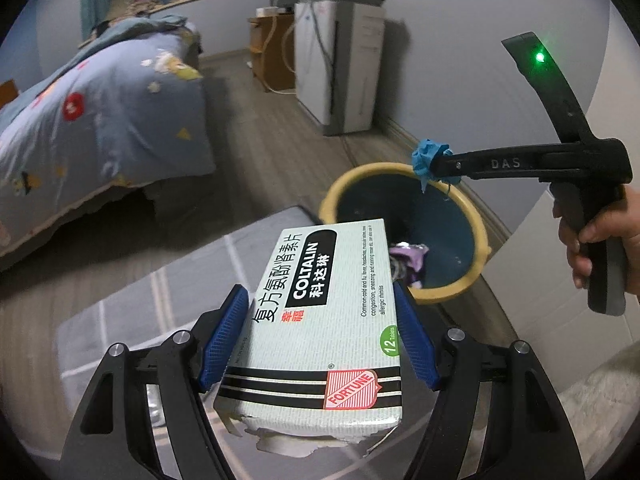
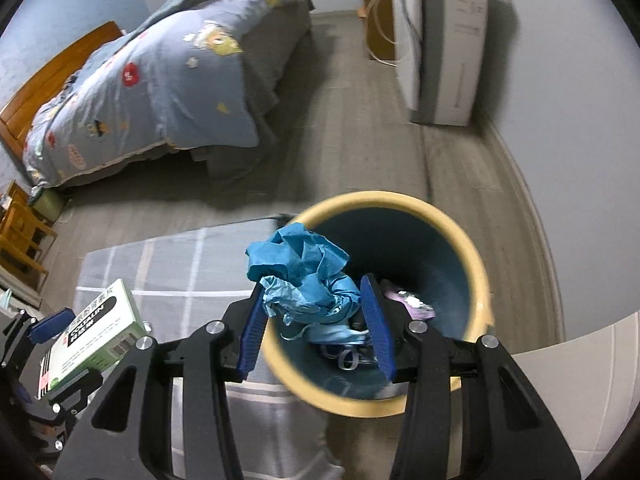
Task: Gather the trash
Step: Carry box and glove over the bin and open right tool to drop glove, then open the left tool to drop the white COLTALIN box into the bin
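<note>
The right gripper [image 2: 314,316] clamps a crumpled blue wad [image 2: 302,276] directly over the yellow-rimmed bin [image 2: 472,256]; it should release only while the wad hangs inside the rim. The left gripper [image 1: 320,332] grips the medicine box [image 1: 324,320], with the bin at 1 o'clock. It is better to bring the box fully over the opening first.

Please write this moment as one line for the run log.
left gripper: shut on medicine box | right gripper: shut on blue crumpled wad, above bin | bin: holds purple wrapper
</note>
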Demonstrator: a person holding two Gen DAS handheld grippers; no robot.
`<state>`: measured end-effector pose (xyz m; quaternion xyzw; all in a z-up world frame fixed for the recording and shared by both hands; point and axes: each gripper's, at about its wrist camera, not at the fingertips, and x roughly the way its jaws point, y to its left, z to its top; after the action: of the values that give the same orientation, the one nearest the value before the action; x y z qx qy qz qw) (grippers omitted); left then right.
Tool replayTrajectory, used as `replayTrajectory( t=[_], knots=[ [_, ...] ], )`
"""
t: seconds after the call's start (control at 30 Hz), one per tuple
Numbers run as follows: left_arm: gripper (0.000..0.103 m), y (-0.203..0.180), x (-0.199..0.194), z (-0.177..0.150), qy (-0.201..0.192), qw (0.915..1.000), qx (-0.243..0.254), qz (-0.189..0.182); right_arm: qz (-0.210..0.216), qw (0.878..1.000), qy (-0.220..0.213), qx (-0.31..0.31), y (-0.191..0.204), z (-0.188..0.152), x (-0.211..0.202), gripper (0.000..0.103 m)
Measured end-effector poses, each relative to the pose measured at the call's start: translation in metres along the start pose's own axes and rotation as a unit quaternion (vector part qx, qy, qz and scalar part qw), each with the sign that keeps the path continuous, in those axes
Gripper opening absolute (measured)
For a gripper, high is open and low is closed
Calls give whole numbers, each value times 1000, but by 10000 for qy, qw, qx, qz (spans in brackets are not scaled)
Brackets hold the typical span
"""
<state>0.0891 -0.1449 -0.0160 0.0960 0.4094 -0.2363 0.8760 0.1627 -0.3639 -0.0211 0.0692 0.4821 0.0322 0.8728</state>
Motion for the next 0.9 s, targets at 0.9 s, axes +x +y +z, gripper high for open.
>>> replayTrajectory(
  t=[0.9],
  knots=[
    [74,-82,141,61,430,9929,1113,-8,105,9876,444,1504,-101,-14,54,46]
  ],
)
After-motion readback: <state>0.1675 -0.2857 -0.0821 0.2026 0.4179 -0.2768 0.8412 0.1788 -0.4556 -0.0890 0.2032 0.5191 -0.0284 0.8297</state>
